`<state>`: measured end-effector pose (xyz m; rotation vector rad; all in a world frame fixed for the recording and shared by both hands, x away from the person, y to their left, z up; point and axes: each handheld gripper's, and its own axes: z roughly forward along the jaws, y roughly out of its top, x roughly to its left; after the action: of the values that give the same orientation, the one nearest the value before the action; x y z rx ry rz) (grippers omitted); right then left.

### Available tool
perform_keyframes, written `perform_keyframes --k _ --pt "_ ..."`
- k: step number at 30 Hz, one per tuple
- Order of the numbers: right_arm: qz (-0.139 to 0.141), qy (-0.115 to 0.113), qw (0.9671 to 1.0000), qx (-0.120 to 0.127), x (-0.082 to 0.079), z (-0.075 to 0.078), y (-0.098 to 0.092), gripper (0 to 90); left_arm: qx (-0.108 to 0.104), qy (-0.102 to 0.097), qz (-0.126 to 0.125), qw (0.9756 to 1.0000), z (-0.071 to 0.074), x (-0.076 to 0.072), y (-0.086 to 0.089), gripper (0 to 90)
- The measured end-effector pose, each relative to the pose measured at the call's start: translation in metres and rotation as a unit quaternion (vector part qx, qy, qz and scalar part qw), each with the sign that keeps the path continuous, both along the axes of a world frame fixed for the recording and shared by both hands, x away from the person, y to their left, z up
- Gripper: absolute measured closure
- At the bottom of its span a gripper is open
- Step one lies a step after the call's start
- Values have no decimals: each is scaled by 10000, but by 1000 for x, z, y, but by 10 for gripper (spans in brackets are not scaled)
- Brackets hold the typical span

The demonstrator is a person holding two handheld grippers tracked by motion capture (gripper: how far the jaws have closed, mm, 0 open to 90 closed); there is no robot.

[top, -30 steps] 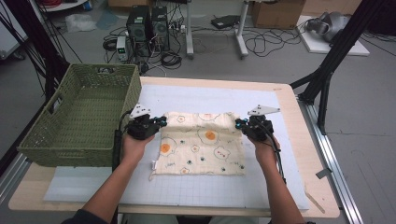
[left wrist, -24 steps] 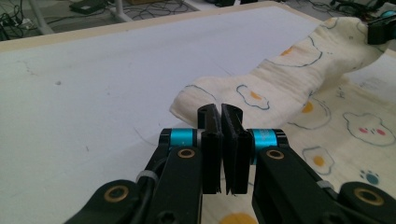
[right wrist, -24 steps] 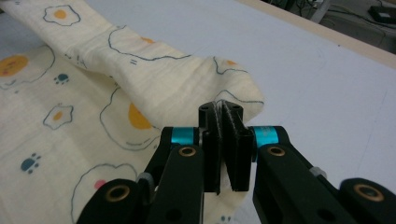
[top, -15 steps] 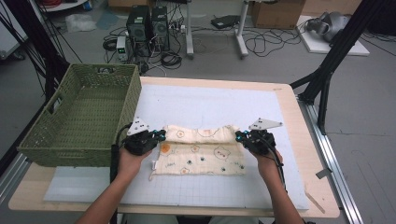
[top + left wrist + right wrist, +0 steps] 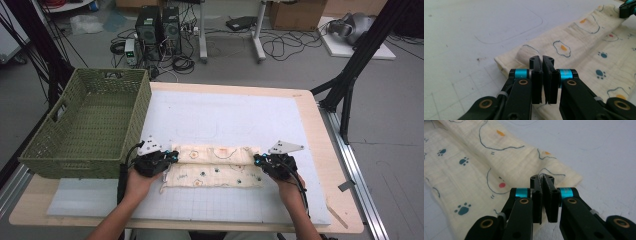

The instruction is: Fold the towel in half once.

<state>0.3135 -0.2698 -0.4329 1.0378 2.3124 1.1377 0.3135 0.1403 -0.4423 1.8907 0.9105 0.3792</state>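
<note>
High view: cream cotton cloth with egg and paw prints (image 5: 215,167) lies folded lengthwise on the white gridded mat (image 5: 225,120) at the bench's near middle. My left gripper (image 5: 170,159) pinches its left end, fingers pressed together on fabric. My right gripper (image 5: 259,161) pinches the right end likewise. Green wicker basket (image 5: 45,150) sits far left.

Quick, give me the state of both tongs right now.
Left tongs: shut on the printed cloth, pinching its left end.
Right tongs: shut on the printed cloth, pinching its right end.
</note>
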Motion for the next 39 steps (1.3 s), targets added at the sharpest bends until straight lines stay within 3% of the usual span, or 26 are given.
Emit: perform_keyframes --k 2,4,7,10,14,16,22,27,33,36,39 --pt "-6 19 10000 45 -2 -2 -1 860 -31 112 29 9999 -2 0 2 827" --pt "42 11 10000 54 -4 -3 -2 854 -84 173 100 9998 -2 1 6 721" --pt "59 -10 9999 120 -6 -2 -3 781 -274 168 255 9992 1 3 11 522" --pt "73 -24 9995 312 -8 1 -6 712 -421 79 299 9986 8 7 14 463" --pt "65 -118 9988 462 -9 7 -9 651 -600 48 120 9981 13 8 15 459" --pt "71 -112 9985 524 -10 9 -9 634 -578 89 3 9983 12 7 13 465" --pt "202 -88 9984 521 -15 11 -12 588 -712 154 -59 9973 11 4 15 466" --pt "276 -247 9969 692 -21 16 -20 549 -881 37 -74 9961 14 0 21 463" --pt "136 -267 9959 851 -24 18 -31 551 -874 61 -129 9961 13 -4 23 464" --pt "132 -229 9967 772 -24 16 -31 556 -826 89 -147 9964 13 -6 22 465" --pt "175 -134 9976 650 -23 13 -27 587 -637 201 -126 9977 11 -8 19 474"
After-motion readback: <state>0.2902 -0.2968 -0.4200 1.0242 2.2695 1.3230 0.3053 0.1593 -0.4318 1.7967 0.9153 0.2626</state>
